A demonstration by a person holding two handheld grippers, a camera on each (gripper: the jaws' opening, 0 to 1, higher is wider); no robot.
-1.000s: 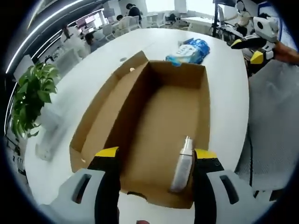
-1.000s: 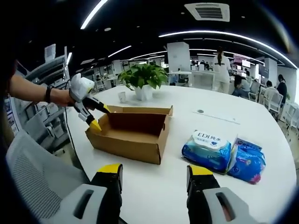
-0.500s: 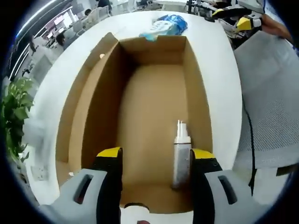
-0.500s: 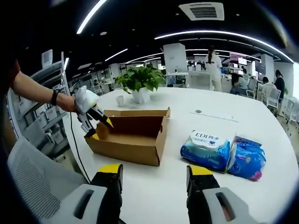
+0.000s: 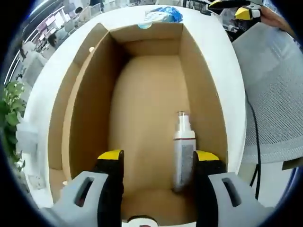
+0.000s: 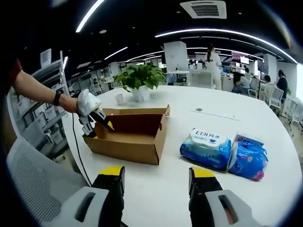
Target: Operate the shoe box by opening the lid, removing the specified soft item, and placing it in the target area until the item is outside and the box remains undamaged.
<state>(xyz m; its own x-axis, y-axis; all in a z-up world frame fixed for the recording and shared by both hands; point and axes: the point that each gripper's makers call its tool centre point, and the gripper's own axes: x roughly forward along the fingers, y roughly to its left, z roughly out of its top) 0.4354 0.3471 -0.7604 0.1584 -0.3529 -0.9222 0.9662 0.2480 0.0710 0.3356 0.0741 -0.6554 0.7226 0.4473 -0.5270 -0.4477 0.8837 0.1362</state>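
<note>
Lying lower right in the open shoe box (image 5: pixel 142 127), a light, rigid, slippery-looking spray bottle (image 5: pixel 182 150) is judged best gripped mid-body. Left tool (image 5: pixel 157 160) and right tool (image 6: pixel 156 173) are seen wide open, empty.

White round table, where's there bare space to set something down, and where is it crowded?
The white round table is bare between the open cardboard shoe box and the right gripper, and beyond the two blue wet-wipe packs toward the far rim. Crowded: the box's near end, where the left gripper reaches toward a small white spray bottle.
</note>
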